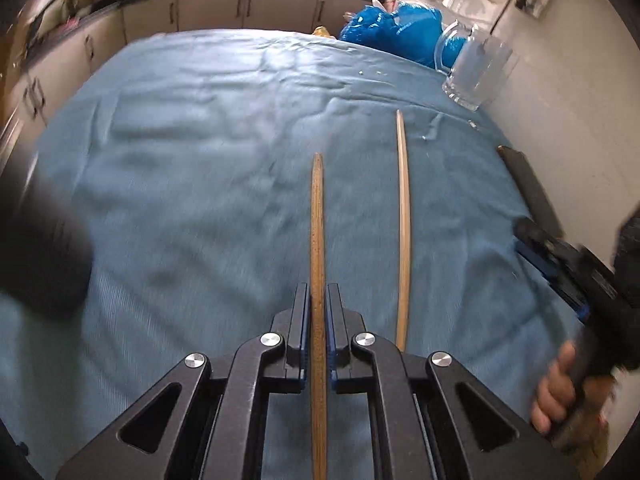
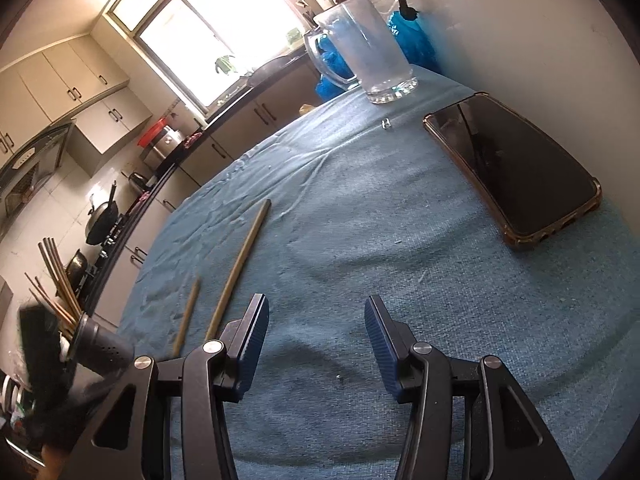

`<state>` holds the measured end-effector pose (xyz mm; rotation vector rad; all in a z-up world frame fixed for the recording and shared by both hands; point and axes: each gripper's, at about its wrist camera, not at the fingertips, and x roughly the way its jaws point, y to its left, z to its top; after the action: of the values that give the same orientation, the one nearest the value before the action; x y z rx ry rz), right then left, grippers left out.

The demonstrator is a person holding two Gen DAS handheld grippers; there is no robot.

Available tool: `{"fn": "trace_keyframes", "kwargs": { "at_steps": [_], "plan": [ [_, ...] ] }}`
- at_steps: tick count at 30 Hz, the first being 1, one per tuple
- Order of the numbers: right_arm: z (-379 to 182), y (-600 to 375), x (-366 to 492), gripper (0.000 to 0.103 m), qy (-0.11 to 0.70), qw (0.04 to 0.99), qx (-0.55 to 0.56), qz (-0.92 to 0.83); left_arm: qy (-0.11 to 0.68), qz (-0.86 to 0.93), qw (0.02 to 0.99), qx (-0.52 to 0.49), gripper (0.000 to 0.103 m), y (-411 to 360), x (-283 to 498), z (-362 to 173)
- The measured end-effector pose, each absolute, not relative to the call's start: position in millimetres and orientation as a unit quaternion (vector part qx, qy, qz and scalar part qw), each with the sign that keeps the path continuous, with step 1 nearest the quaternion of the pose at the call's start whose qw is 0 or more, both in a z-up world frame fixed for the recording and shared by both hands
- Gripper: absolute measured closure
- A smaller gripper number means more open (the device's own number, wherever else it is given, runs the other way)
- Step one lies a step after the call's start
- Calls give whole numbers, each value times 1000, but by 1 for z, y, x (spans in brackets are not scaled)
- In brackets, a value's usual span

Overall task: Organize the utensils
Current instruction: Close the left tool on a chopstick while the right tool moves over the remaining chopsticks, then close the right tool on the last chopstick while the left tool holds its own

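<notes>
My left gripper point(image 1: 318, 300) is shut on a dark wooden chopstick point(image 1: 317, 220) that points forward above the blue cloth. A lighter chopstick point(image 1: 402, 216) lies on the cloth just to its right. In the right wrist view my right gripper point(image 2: 316, 320) is open and empty, low over the cloth. The lighter chopstick point(image 2: 240, 264) lies to its left, with the held dark one point(image 2: 188, 312) beside it. A dark perforated holder point(image 2: 100, 344) with several chopsticks and straws stands at the far left; it shows blurred in the left wrist view point(image 1: 40, 248).
A glass mug point(image 2: 364, 48) stands at the far edge of the table by the wall, also in the left wrist view point(image 1: 476, 68). A black phone point(image 2: 516, 168) lies at the right by the wall. A blue bag point(image 1: 396, 28) sits behind the mug. Kitchen cabinets lie beyond the table.
</notes>
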<state>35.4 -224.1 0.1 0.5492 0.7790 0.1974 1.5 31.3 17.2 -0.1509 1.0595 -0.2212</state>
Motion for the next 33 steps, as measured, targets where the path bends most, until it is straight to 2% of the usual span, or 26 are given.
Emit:
{"fn": "trace_keyframes", "kwargs": {
  "at_steps": [4,11,16,19,20,21,26,33],
  "plan": [
    [5,-213,42,46,393,887,225,89,495,-107,853,-124,95,52,-20,14],
    [26,-135,62,48,447,872,130,150,453,-104,880,-101,95,45,-36,12],
    [21,-88,91,62,479,868,54,124,438,-126,880,-135,95,58,-42,7],
    [16,-73,103,76,497,862,15,99,437,-141,872,-170,95,70,-41,5],
    [16,-67,104,85,494,865,-8,86,437,-145,869,-180,95,73,-41,4],
    [16,-64,105,89,494,865,-19,80,436,-148,868,-187,95,74,-40,3],
    [16,-70,93,95,506,860,-17,63,441,-148,867,-180,95,70,-39,4],
    [18,-93,27,95,530,844,-8,77,504,-143,834,-174,95,67,-51,10]
  ]
}}
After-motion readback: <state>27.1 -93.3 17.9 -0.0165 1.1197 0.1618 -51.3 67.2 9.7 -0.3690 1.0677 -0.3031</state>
